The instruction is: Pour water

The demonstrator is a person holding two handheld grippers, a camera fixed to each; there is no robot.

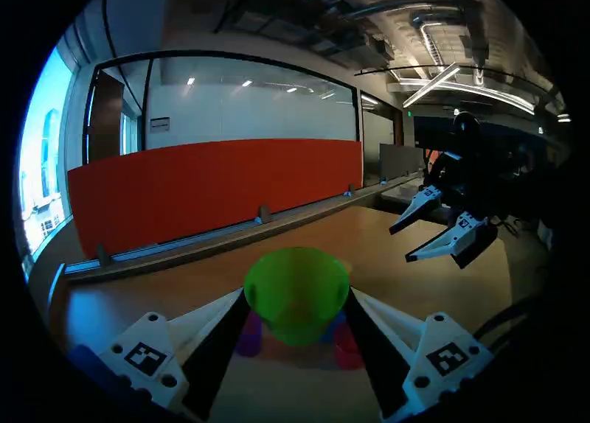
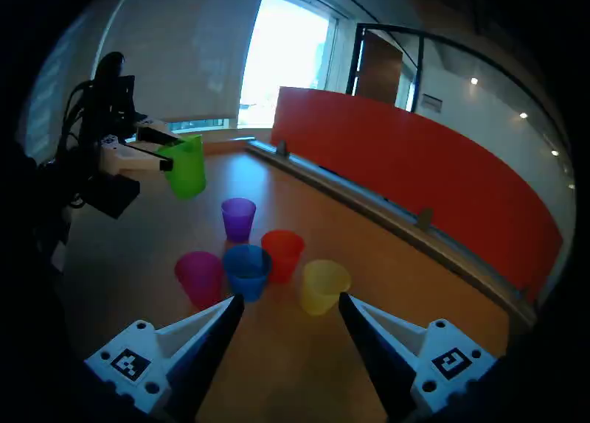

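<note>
**Left gripper view.** Green cup (image 1: 296, 309): translucent plastic, at 6 o'clock, pinched between the fingers of the left gripper (image 1: 296, 296) and raised over the wooden table (image 1: 317, 235). Purple cup (image 1: 251, 336) and red cup (image 1: 346, 348) peek out beneath it. Right gripper (image 1: 400, 245): at 3 o'clock, aloft, fingers spread.

**Right gripper view.** The right gripper's own fingers stand spread at 6 o'clock. Just beyond them we list a cluster upright on the table: purple, red, blue cup (image 2: 247, 270), pink cup (image 2: 199, 275), yellow cup (image 2: 322, 285). At 10 o'clock the left gripper reaches in level, gripping the green cup above the table, beyond the purple cup.
</note>
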